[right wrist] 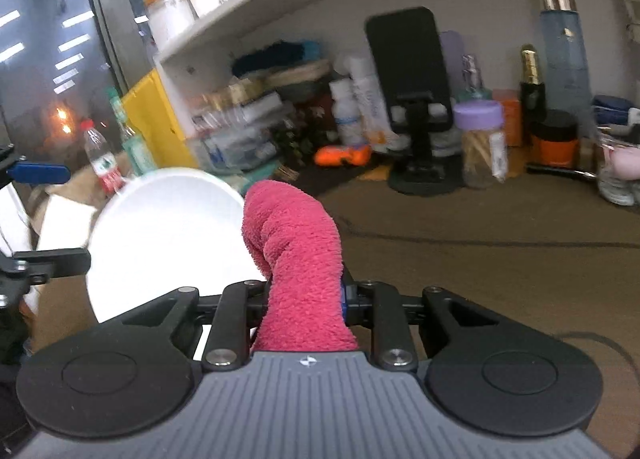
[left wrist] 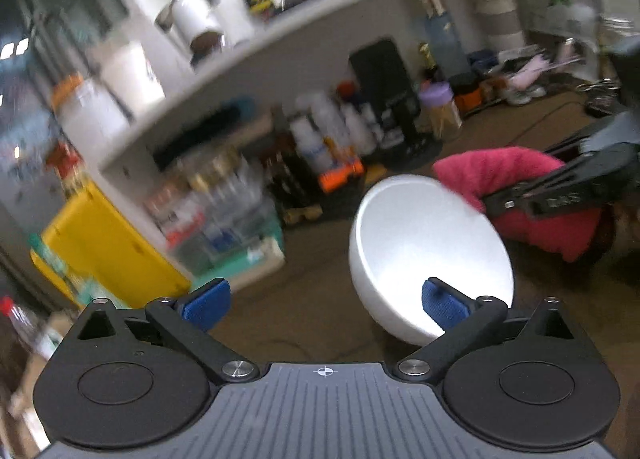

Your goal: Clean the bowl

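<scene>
White bowl (left wrist: pixel 424 255) tilted, brown tabletop (right wrist: pixel 500 259) beyond its rim.

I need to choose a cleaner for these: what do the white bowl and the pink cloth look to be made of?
White bowl: smooth, matte white, evenly shaded without sharp glints; probably plastic or melamine, though glazed ceramic can't be excluded.
Pink cloth: looped, fuzzy pile that folds softly; looks like terry or microfibre towelling.

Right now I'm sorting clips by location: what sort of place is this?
Probably a cluttered home desk or dressing table: tall blue cosmetic bottle, black phone on a stand, white shelf overhead.
</scene>
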Tool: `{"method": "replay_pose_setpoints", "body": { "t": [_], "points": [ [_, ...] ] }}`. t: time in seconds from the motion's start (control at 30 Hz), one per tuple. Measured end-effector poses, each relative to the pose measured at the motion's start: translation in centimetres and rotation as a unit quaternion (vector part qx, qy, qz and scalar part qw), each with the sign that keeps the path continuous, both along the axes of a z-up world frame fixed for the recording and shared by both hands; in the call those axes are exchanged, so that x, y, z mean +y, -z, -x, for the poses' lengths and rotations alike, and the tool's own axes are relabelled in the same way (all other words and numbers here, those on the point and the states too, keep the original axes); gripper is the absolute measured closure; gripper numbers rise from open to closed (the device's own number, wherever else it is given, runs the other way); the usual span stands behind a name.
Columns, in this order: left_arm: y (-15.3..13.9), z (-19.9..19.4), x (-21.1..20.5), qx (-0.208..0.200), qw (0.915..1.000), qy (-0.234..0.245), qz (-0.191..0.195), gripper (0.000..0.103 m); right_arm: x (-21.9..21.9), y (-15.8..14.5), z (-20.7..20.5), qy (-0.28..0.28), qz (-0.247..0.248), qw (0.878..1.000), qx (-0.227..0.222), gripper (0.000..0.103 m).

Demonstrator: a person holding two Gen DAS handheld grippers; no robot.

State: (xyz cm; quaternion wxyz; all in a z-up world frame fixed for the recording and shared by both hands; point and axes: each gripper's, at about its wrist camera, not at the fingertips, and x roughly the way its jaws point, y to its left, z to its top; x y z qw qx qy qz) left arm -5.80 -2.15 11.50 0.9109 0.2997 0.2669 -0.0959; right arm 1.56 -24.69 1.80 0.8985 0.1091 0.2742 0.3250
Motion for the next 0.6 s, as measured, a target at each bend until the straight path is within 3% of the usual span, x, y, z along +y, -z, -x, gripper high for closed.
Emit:
{"method": "replay_pose_setpoints", "body": {
  "t": [0.07, 0.23, 0.4, 0.5, 0.53, 0.6],
  "points": [
    [-0.8, 0.6, 0.6, -0.011, 0.9998, 0.011, -0.014, 0.000, 0.5, -0.9, -0.1, -0.017, -0.017, 1.000, -0.004, 0.078],
    [-0.5, 2.2, 0.7, -0.029, 0.9966, 0.056, -0.053, 0.000, 2.6, -2.4, -0.2, -0.026, -0.008, 0.999, -0.033, 0.078],
    [3.0, 3.2, -1.2, -0.015, 0.9904, 0.104, -0.090, 0.000, 3.0, -1.3, -0.7, -0.004, -0.004, 0.999, -0.035, 0.078],
    [4.9, 1.8, -1.6, 0.013, 0.9923, 0.093, -0.081, 0.001, 3.0, 0.0, -1.0, 0.000, -0.005, 1.000, -0.019, 0.077],
    [5.4, 1.0, -1.6, 0.021, 0.9938, 0.080, -0.074, 0.006, 3.0, 0.2, -1.1, 0.001, -0.002, 1.000, -0.017, 0.077],
    [6.4, -0.8, -1.4, 0.038, 0.9960, 0.054, -0.060, 0.034, 2.9, 0.6, -1.3, 0.002, 0.001, 1.000, -0.012, 0.078]
  ]
}}
